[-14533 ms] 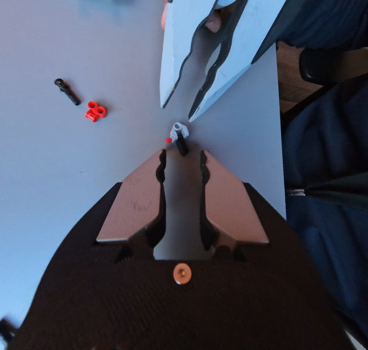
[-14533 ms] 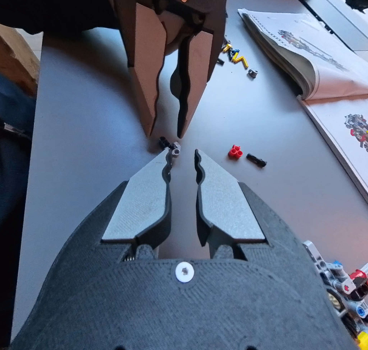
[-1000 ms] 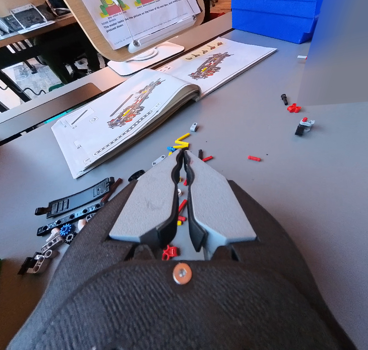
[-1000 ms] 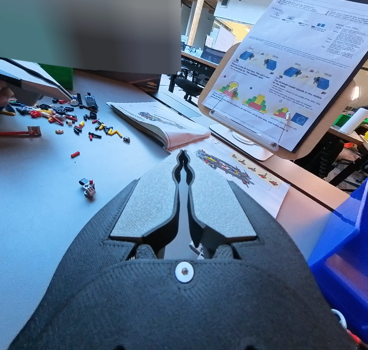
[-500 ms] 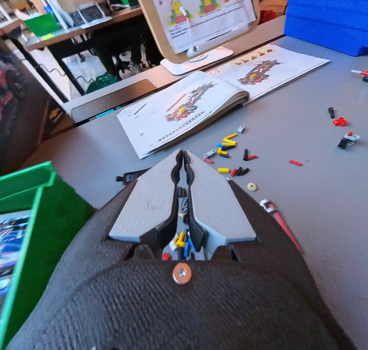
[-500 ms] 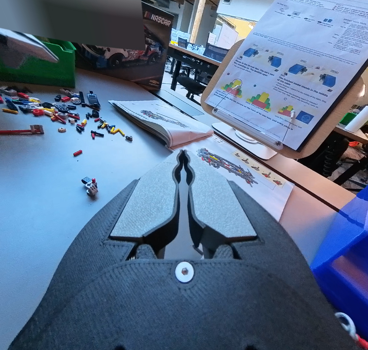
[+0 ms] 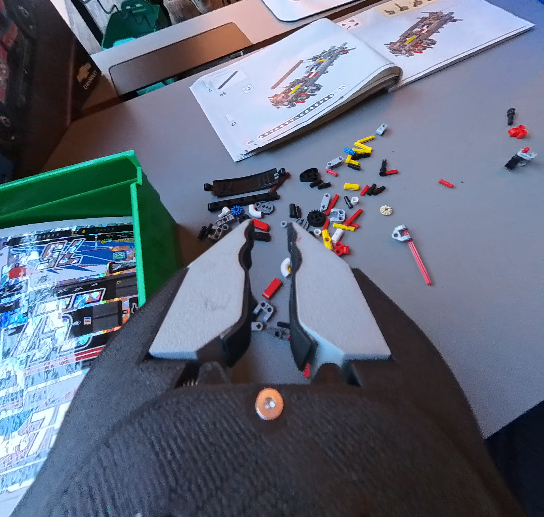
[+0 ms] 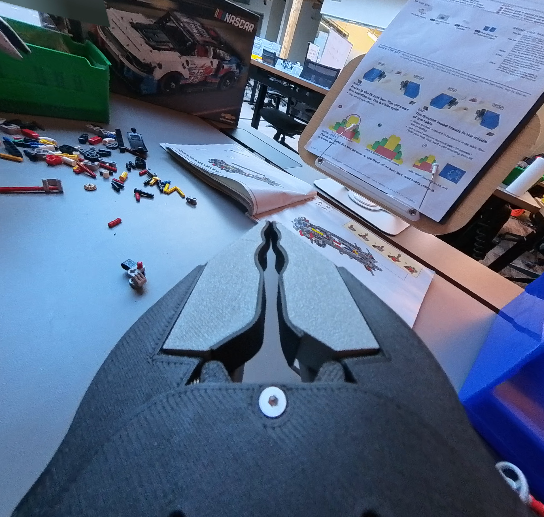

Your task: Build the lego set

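Note:
My left gripper (image 7: 270, 227) is open, with nothing in its grasp. It hangs over a scatter of small building pieces (image 7: 332, 208) on the grey table (image 7: 441, 311). A red piece (image 7: 272, 288) and a white curved piece (image 7: 285, 267) lie on the table below, between its fingers. A green bin (image 7: 138, 208) stands just to its left. My right gripper (image 8: 270, 223) is shut, and nothing shows between its tips. It is above the table by an open instruction booklet (image 8: 235, 176). A small grey, black and red assembly (image 8: 134, 270) lies to its left and also shows in the left wrist view (image 7: 519, 160).
A shiny sticker sheet (image 7: 59, 282) lies in the green bin. A red axle with a grey connector (image 7: 412, 249) lies right of the pile. The set's box (image 8: 176, 61), a stand with a printed sheet (image 8: 426, 105) and a blue bin (image 8: 515, 370) surround the right gripper. About 40 centimetres separates my left fingertips from my right.
My left gripper swung left and tilted down over the pile of pieces, and its jaws opened from shut. My right gripper stayed shut and hardly moved.

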Demonstrator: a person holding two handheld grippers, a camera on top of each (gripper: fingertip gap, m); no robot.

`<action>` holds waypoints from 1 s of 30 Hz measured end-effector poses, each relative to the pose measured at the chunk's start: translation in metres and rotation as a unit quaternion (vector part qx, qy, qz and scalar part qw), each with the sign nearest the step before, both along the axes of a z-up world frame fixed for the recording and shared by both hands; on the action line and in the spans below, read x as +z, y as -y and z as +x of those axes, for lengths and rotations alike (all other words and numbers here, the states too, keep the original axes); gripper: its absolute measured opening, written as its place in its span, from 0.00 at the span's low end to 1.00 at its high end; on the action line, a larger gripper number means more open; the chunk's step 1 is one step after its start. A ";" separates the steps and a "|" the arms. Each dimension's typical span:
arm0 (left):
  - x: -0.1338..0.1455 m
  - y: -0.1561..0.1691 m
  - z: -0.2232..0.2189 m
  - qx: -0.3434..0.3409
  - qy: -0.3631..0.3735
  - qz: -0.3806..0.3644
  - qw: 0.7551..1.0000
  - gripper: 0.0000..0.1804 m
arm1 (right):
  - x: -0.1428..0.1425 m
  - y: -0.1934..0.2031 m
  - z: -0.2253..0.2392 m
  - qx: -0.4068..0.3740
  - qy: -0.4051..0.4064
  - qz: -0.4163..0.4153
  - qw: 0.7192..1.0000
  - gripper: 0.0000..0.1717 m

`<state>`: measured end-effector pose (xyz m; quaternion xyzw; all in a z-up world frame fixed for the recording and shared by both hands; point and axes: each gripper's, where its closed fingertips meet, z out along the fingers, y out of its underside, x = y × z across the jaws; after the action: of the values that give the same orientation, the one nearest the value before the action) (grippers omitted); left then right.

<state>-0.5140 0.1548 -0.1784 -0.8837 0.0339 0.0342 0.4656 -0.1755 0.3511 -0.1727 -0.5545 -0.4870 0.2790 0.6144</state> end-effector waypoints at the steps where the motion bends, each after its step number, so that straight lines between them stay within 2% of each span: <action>1: 0.000 -0.001 0.002 -0.004 0.004 0.000 1.000 0.11 | 0.000 -0.001 0.001 -0.002 0.000 0.000 1.000 0.00; 9: 0.000 0.002 0.000 -0.003 -0.004 -0.007 1.000 0.11 | 0.000 -0.004 0.004 -0.005 -0.003 -0.005 1.000 0.00; 20: 0.031 0.024 -0.031 0.043 -0.036 0.018 0.998 0.10 | 0.002 -0.004 0.005 -0.007 -0.007 -0.005 1.000 0.00; 30: 0.033 0.031 -0.040 0.054 -0.044 0.012 0.998 0.10 | -0.001 -0.006 0.005 -0.010 -0.003 -0.008 1.000 0.00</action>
<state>-0.5544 0.1238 -0.1453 -0.8764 0.0062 0.0980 0.4714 -0.1709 0.3574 -0.1735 -0.5634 -0.4774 0.2787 0.6140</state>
